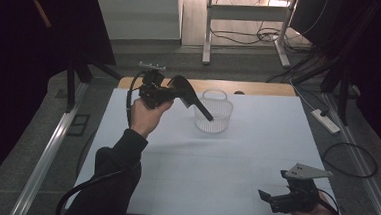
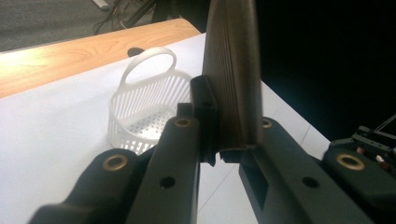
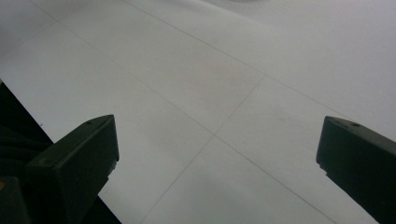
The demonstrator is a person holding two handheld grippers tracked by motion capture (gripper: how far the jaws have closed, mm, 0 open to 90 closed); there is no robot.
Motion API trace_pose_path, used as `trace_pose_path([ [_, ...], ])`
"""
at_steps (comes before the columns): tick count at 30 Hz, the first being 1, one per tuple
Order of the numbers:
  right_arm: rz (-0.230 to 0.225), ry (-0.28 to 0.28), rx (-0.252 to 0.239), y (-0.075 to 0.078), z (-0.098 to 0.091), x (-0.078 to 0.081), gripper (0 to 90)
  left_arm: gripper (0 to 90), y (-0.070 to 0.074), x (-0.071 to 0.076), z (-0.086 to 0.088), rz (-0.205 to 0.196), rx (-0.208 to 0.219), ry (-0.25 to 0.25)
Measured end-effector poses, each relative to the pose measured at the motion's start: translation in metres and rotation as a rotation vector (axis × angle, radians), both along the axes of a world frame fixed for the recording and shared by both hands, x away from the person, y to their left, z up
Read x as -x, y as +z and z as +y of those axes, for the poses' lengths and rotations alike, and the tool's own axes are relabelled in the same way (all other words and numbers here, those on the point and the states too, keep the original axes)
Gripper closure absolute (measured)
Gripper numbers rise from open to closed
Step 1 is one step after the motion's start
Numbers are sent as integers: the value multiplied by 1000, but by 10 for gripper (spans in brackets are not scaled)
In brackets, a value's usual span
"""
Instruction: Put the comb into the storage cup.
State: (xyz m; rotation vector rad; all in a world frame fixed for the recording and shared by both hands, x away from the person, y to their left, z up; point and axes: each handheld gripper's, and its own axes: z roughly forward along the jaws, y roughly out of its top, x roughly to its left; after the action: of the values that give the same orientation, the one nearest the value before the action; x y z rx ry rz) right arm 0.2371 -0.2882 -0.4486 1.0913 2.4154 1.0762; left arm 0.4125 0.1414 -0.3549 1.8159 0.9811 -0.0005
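The fingers of the left gripper (image 2: 219,140) are closed tight on a dark, ribbed, curved plastic piece (image 2: 233,70), perhaps a comb or hair clip; the picture is too dim to be sure. It hangs just beside and above the small white slotted plastic basket (image 1: 213,111) at the far side of the white worktop (image 1: 199,178). To do this step well, I think its tip should come over the basket centre before release. The right gripper (image 1: 273,198) waits near the front edge, fingers wide apart and empty.
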Motion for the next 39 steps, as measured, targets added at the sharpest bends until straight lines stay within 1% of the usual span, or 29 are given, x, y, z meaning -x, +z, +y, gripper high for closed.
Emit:
trace_pose_path([
  [5,3,-23,-2,0,-7,3,0,871,2,-5,-4,-1,-11,5],
  [10,7,-55,-11,1,-13,7,0,871,5,-9,-8,-11,-20,10],
  [12,7,-68,-10,1,-16,9,0,871,5,-11,-10,-13,-31,10],
  [15,4,-88,-18,2,-19,10,0,871,5,-15,-13,-16,-38,17],
  [18,13,-106,-17,3,-22,12,0,871,4,-19,-16,-17,-42,26],
  [20,8,-110,-14,4,-23,13,0,871,3,-22,-18,-14,-39,33],
  [23,-7,-113,-13,5,-25,15,0,871,1,-26,-21,-13,-51,41],
  [27,-26,-114,-5,6,-26,19,0,871,-2,-32,-25,-9,-46,57],
  [30,-32,-117,-5,7,-28,20,0,872,-6,-36,-28,-6,-38,64],
  [39,-33,-139,-17,8,-33,24,0,871,-19,-44,-36,8,-38,83],
])
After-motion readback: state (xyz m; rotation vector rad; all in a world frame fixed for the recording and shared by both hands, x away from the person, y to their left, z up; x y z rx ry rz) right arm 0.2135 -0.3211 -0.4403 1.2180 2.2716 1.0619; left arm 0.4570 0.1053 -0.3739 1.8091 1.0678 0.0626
